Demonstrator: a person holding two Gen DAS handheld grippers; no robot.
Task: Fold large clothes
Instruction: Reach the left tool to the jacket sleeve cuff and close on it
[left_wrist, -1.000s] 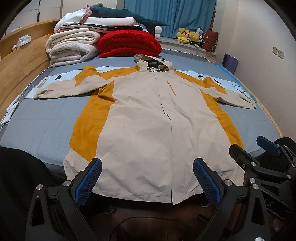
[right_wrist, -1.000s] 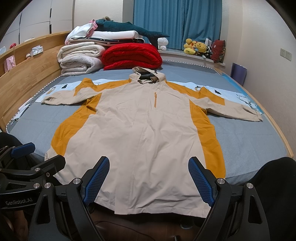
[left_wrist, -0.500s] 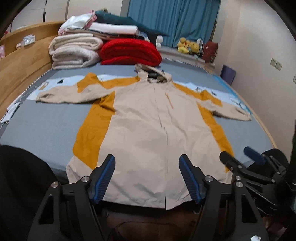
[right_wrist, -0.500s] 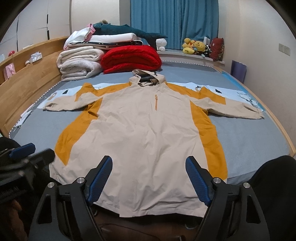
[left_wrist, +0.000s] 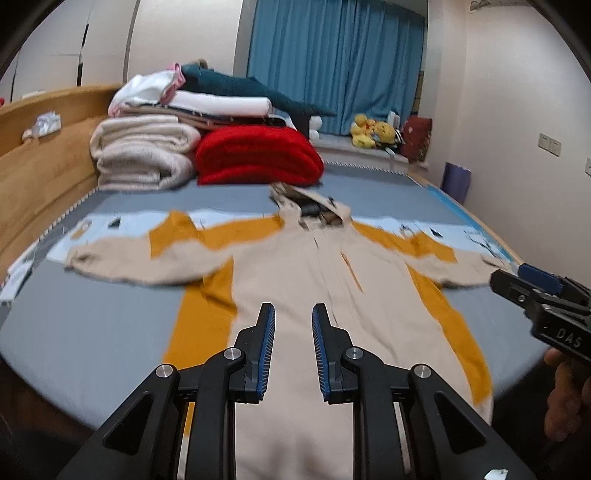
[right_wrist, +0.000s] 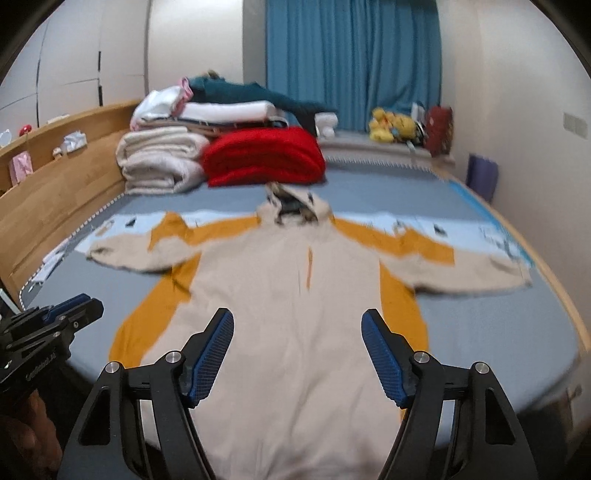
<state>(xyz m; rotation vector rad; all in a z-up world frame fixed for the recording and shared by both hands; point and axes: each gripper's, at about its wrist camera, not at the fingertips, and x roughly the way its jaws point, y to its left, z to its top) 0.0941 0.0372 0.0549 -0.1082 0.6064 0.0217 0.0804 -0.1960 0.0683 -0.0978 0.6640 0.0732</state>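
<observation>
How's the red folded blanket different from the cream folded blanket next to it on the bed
The red blanket is bright red and bare on top; the cream blanket is pale, with more folded laundry stacked on it. The cream blanket sits nearer the wooden headboard. Both are folded, beyond the jacket's hood.

We can read two markings only. In the left wrist view, on the black body of the right gripper (left_wrist: 528, 282), well off to the right of the left jaws, raised letters spell "DAS". In the right wrist view, on the black body of the left gripper (right_wrist: 79, 308), off to the left of the right jaws and lower, we see a white printed word that starts with "Gen"; blur keeps us from reading the rest. We find no other legible lettering or numbers.
</observation>
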